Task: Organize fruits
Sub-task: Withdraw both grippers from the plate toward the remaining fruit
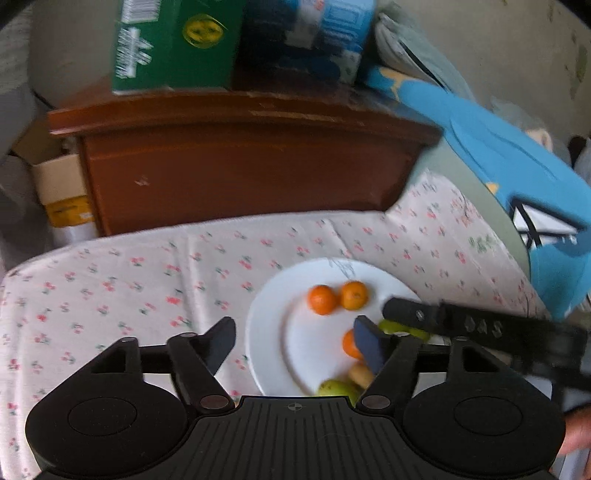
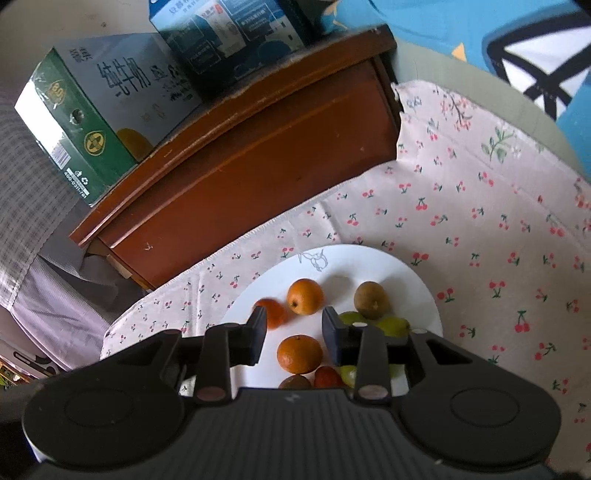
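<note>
A white plate (image 1: pixel 266 325) (image 2: pixel 373 260) lies on the cherry-print cloth and holds several fruits. Two oranges (image 1: pixel 322 299) sit side by side at its far part. My left gripper (image 1: pixel 295 345) stands open above the plate's left half, with only bare plate between its fingers; its right finger hides part of a third orange (image 1: pixel 348 345). My right gripper (image 2: pixel 295 338) hovers open over an orange (image 2: pixel 299 353), whose sides show a gap to both pads. A brown kiwi (image 2: pixel 371 300) and green fruits (image 2: pixel 393 326) lie to the right. The right gripper's finger (image 1: pixel 443 319) reaches in over the plate's right side.
A brown wooden cabinet (image 1: pixel 240 166) (image 2: pixel 258 147) stands behind the table, with a green carton (image 2: pixel 85 122) and a blue carton (image 2: pixel 229 33) on top. Blue fabric (image 1: pixel 517 177) hangs at the right. A cardboard box (image 1: pixel 59 188) sits at the left. A hand (image 1: pixel 576 428) shows at the lower right.
</note>
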{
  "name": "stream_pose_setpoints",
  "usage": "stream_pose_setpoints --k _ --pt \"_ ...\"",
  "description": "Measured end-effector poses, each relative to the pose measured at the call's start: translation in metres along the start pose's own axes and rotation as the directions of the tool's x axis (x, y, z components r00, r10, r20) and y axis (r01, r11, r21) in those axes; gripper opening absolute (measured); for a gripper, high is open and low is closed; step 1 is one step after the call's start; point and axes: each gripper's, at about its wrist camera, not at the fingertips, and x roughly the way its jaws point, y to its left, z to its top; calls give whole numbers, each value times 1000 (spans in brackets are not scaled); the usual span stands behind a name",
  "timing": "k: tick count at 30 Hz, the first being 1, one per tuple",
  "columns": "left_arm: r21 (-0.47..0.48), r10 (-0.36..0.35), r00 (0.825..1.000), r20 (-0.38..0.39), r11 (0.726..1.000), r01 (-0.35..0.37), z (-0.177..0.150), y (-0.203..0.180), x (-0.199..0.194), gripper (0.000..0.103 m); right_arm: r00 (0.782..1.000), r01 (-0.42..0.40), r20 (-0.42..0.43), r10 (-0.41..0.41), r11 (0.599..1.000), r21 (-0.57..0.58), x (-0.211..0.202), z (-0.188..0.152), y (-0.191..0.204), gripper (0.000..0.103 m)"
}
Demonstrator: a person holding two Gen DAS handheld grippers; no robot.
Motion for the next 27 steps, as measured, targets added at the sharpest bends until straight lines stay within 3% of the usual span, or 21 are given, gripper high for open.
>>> stream_pose_setpoints --k 5,11,27 --pt "-24 62 998 -4 998 -62 4 11 -11 79 1000 -14 -7 14 1000 -18 -9 -4 5 36" --pt "-29 93 995 -20 995 -94 0 28 -25 79 998 -40 -51 37 997 -59 -18 -18 9 38" --pt "-56 130 987 -95 989 -136 -22 57 -42 79 979 -129 -177 99 977 -169 -33 -60 29 39"
